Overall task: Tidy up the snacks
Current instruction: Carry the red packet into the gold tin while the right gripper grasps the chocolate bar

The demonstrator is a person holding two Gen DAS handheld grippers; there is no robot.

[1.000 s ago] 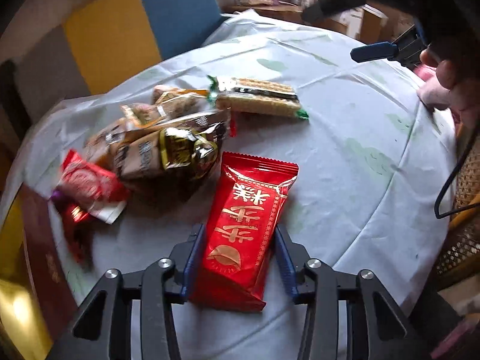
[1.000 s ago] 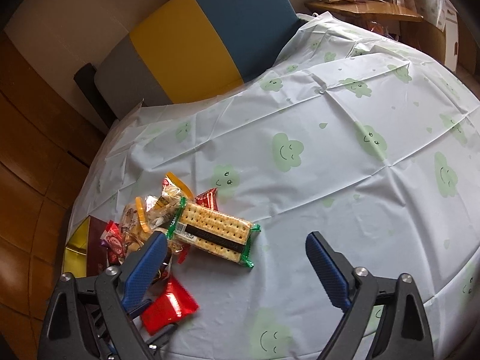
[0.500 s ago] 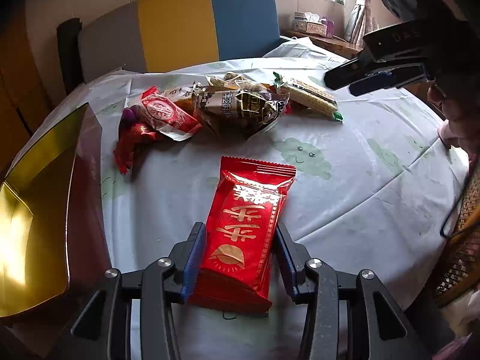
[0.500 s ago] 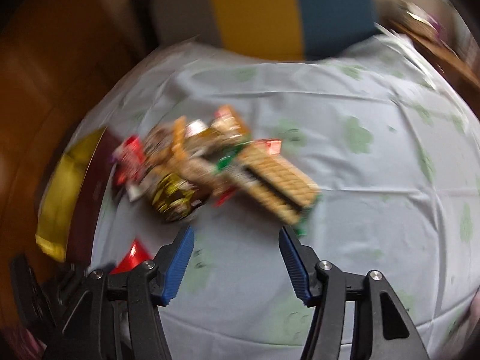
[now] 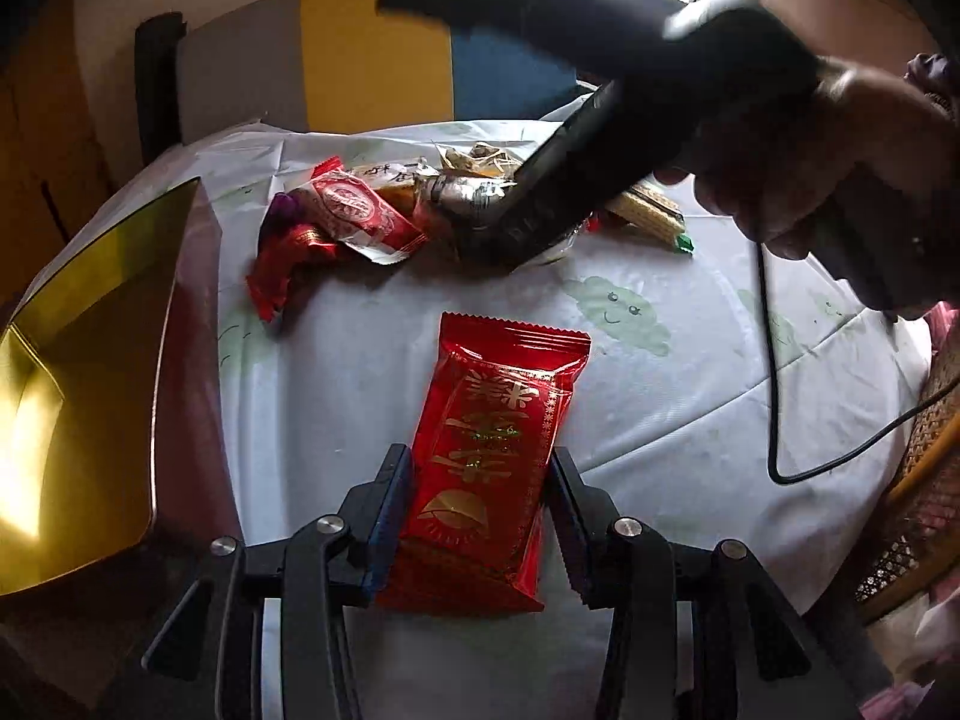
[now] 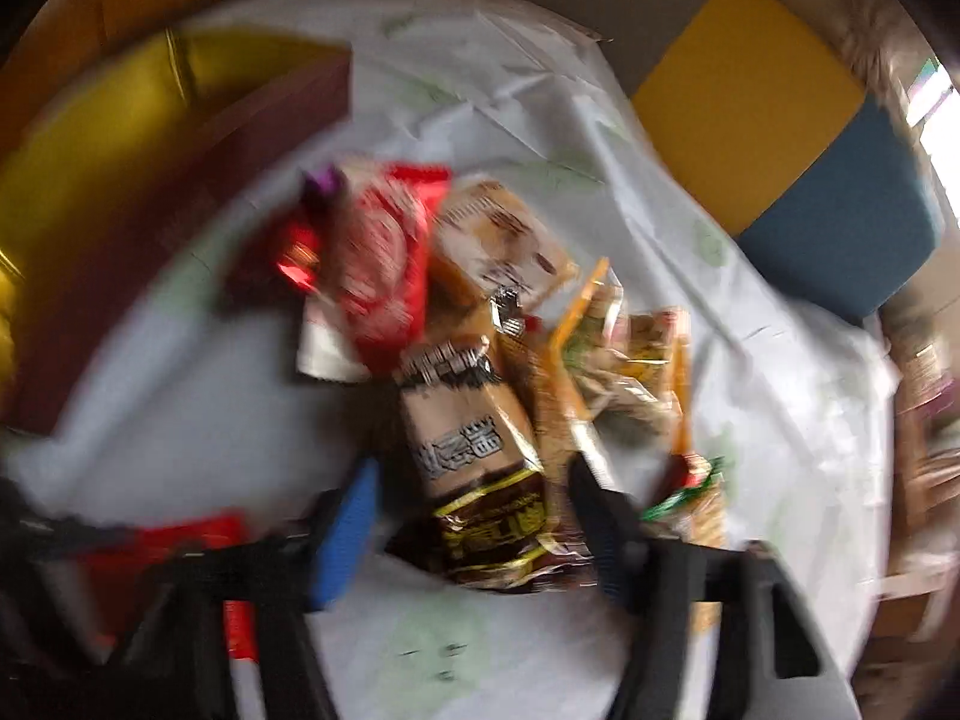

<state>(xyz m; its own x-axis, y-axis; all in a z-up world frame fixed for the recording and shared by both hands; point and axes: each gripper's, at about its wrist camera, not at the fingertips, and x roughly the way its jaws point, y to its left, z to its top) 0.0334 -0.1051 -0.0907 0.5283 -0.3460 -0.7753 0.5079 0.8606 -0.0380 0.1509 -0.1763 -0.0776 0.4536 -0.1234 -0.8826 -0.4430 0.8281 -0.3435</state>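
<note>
My left gripper [image 5: 480, 468] is shut on the near end of a red packet with gold lettering [image 5: 498, 414], held just over the tablecloth. Beyond it lies a pile of snacks, among them a red-and-white packet [image 5: 354, 210] and a cracker pack with green ends [image 5: 648, 213]. In the blurred right wrist view, my right gripper [image 6: 471, 510] points down into that pile. Its jaws are closing around a brown-and-black packet [image 6: 474, 468], and a gap still shows beside the blue left finger [image 6: 345, 531]. A person's hand [image 5: 810, 138] holds that gripper.
A gold-lined box with dark red walls [image 5: 78, 372] stands open at the table's left edge. The round table wears a white cloth with green clouds [image 5: 660, 390]. Behind it is a grey, yellow and blue chair back [image 5: 372, 60]. A black cable [image 5: 774, 420] hangs at the right.
The right gripper swung from the bare cloth over to the pile, rolled, and its jaws narrowed around the brown packet. The left gripper carried the red packet sideways, bringing the gold box into view.
</note>
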